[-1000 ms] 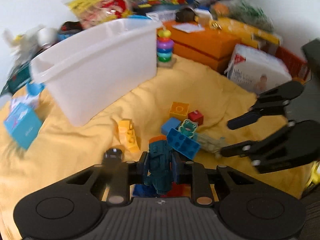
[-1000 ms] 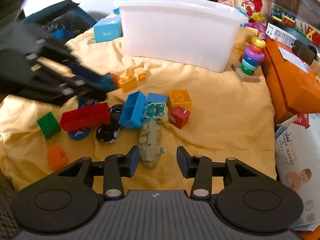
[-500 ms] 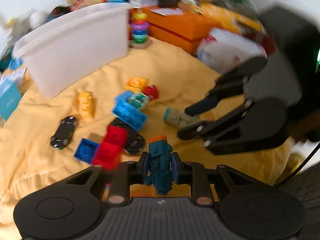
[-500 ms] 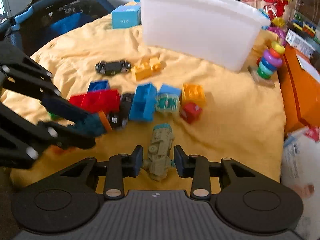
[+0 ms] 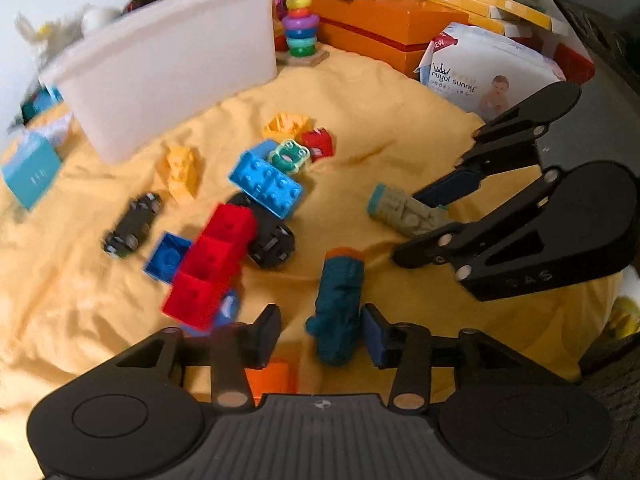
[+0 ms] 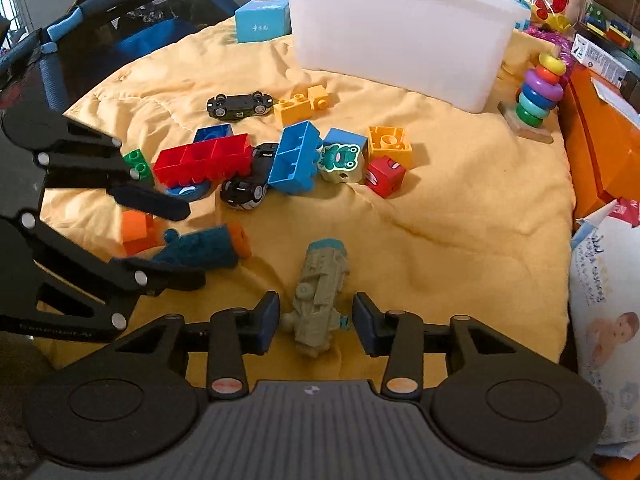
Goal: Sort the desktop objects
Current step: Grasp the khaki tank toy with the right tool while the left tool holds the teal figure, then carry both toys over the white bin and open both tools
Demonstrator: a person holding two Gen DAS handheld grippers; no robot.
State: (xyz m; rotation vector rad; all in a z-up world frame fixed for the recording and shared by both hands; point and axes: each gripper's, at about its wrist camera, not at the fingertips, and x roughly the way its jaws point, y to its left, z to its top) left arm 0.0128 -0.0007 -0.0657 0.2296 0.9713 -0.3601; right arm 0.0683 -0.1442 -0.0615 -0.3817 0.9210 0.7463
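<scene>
My left gripper (image 5: 322,334) is open. A teal toy train with an orange end (image 5: 339,304) lies on the yellow cloth between its fingers, against the right one; it also shows in the right wrist view (image 6: 202,248). My right gripper (image 6: 314,326) is open around a grey-green toy train (image 6: 320,292) lying on the cloth, also seen in the left wrist view (image 5: 404,212). A white bin (image 6: 396,28) stands at the back. Loose bricks and two black toy cars (image 6: 240,104) lie in the middle.
A red brick row (image 6: 202,158), blue bricks (image 6: 296,156), a frog block (image 6: 340,160), yellow bricks (image 6: 300,104) and an orange brick (image 6: 136,230) lie scattered. A ring stacker (image 6: 536,96), orange boxes (image 5: 384,28) and a wipes pack (image 6: 604,304) stand at right.
Both grippers have opened and let go of their toy trains, which now lie on the cloth. The left gripper came down toward the front of the cloth.
</scene>
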